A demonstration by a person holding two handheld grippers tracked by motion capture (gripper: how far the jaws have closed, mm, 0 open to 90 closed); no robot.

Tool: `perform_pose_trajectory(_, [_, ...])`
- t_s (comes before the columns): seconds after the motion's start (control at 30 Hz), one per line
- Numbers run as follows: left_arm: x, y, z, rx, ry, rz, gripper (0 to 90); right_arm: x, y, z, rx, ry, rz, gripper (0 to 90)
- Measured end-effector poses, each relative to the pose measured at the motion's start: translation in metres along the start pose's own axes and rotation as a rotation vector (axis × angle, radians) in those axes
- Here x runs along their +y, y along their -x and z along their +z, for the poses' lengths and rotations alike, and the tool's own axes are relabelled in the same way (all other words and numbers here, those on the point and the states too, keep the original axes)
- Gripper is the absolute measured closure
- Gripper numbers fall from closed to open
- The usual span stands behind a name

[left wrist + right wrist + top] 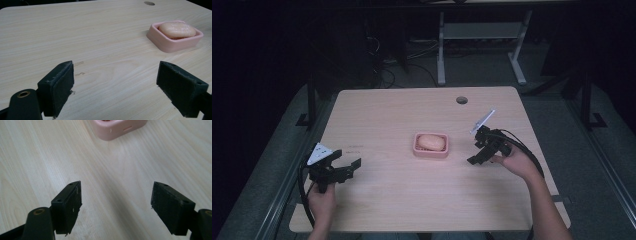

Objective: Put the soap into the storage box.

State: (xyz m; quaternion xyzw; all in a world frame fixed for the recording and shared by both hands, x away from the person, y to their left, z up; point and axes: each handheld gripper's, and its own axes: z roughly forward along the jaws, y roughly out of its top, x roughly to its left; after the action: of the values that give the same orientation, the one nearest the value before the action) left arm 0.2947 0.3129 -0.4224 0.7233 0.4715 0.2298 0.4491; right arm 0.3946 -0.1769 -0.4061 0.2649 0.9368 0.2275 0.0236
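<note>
Right now both my tongs are empty and spread wide: the left gripper [346, 169] sits low over the near left part of the table [387, 200], well apart from anything, and the right gripper [476, 151] hovers just beside the pink soap dish [431, 145], which lies ahead of both, near the middle of the tabletop, with the peach-coloured soap bar [431, 142] resting inside it. I judge the step in hand to be reaching for that dish or its bar with the right gripper, since it is the nearer. To do it well I would keep the jaws spread until they straddle the target, come in level so neither pad catches the rim, and close slowly, because a smooth bar could slip sideways out of a hard pinch; steadying the dish with the left gripper looks sensible too. Between my left jaws I see bare wood close by, and farther off to the upper right the whole soap dish [175, 42] and soap bar [177, 30] from the side, showing the bar standing proud of the rim. The right gripper view instead gives a near corner of the soap dish [117, 130] straight ahead beyond its jaws, with small slots in its wall
</note>
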Motion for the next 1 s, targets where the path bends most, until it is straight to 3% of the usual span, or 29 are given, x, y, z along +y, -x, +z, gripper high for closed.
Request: perform_pose_trajectory(1.0, [0.000,0.002,0.002,-0.004,-0.012,0.016,14.2,-0.056,-0.015,-0.001,0.000,0.044,0.064,24.2])
